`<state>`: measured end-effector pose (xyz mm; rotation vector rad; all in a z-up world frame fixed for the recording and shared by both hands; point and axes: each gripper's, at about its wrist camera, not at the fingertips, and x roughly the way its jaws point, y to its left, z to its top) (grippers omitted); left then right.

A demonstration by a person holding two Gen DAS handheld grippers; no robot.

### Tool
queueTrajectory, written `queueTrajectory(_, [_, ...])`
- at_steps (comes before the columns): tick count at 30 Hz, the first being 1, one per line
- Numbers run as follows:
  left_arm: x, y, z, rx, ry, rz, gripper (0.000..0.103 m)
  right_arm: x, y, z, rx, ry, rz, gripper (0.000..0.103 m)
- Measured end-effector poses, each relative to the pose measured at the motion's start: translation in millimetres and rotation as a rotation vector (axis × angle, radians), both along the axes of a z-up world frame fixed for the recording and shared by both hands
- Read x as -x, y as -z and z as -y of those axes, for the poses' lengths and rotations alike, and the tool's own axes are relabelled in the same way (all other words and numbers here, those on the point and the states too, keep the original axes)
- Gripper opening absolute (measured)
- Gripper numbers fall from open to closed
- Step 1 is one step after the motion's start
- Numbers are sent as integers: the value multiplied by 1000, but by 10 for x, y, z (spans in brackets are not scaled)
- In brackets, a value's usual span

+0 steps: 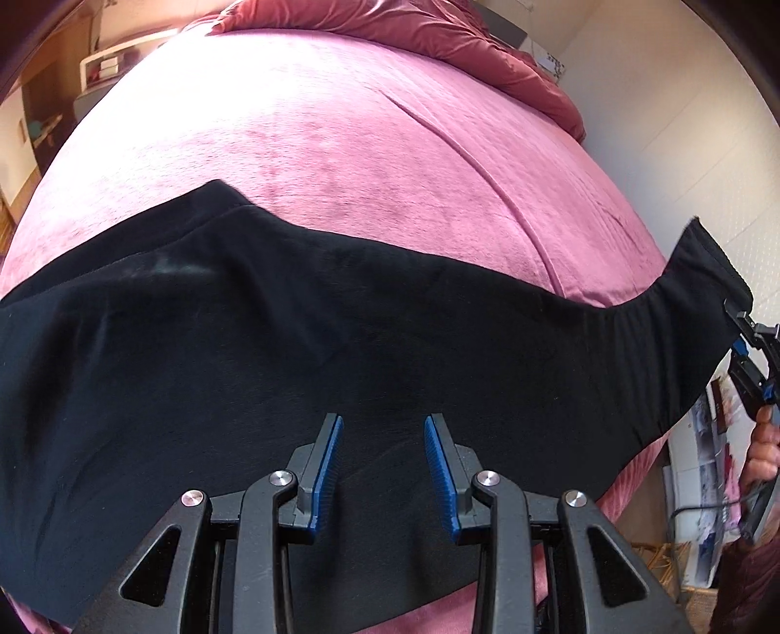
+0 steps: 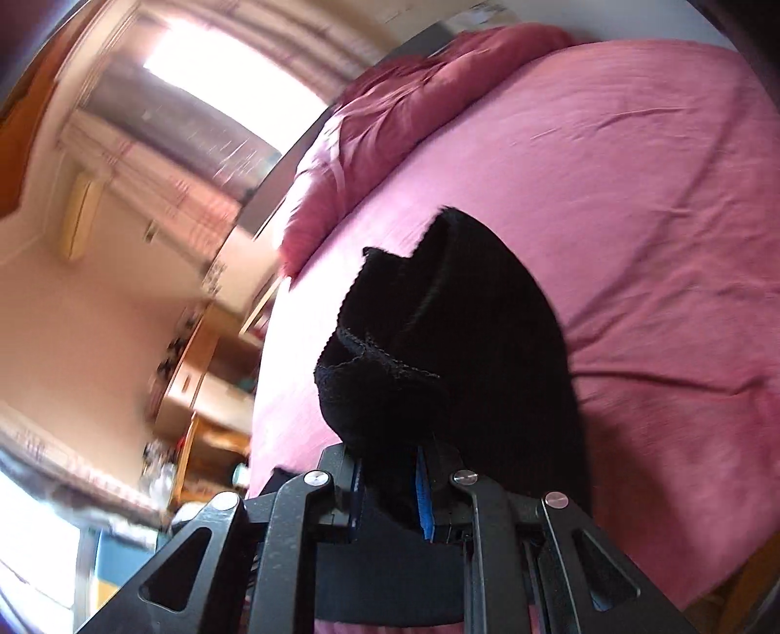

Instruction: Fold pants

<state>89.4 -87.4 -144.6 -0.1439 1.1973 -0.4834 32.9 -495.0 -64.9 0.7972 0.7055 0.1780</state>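
Black pants point(image 1: 341, 341) lie stretched across a pink bed point(image 1: 341, 146). My left gripper point(image 1: 385, 422) hovers over their near edge, its blue-padded fingers apart with nothing clamped between them. At the right edge of the left wrist view, my right gripper point(image 1: 741, 341) holds one end of the pants lifted off the bed, with a person's hand point(image 1: 763, 448) on its handle. In the right wrist view that gripper point(image 2: 390, 458) is shut on a bunch of the black fabric point(image 2: 463, 317), which hangs in front of the camera and hides the fingertips.
A rumpled pink duvet point(image 1: 438, 34) is piled at the head of the bed point(image 2: 633, 195). A white wall and stacked boxes point(image 1: 702, 487) stand to the right of the bed. Wooden furniture point(image 2: 195, 390) and a bright window point(image 2: 219, 78) are blurred at the left.
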Motion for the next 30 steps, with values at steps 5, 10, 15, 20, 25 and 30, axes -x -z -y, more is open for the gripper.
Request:
queueTrajectory(5, [2,-58,-280,79,-41,-13,35,-313,59,-896,58,-199,-35,17])
queueTrajectory(10, [24,-48,-567,163,-96,-40,35,-531,404,-1710,128,-342,-133,17])
queueTrajectory(15, [72,-18,-788,215,-122,-54,35,-605,669,-2249,201,-419,-201,17])
queueTrajectory(20, [76,5,-949,285,-124,-72,35,-540,856,-2611,313,-490,-237,22])
queueTrajectory(25, [2,81,-947,402,-127,-142,43,-469,983,-2775,337,-535,-252,42])
queueTrajectory(30, [-89,146,-875,493,-125,-243,57,-254,848,-2592,285,-581,-211,57])
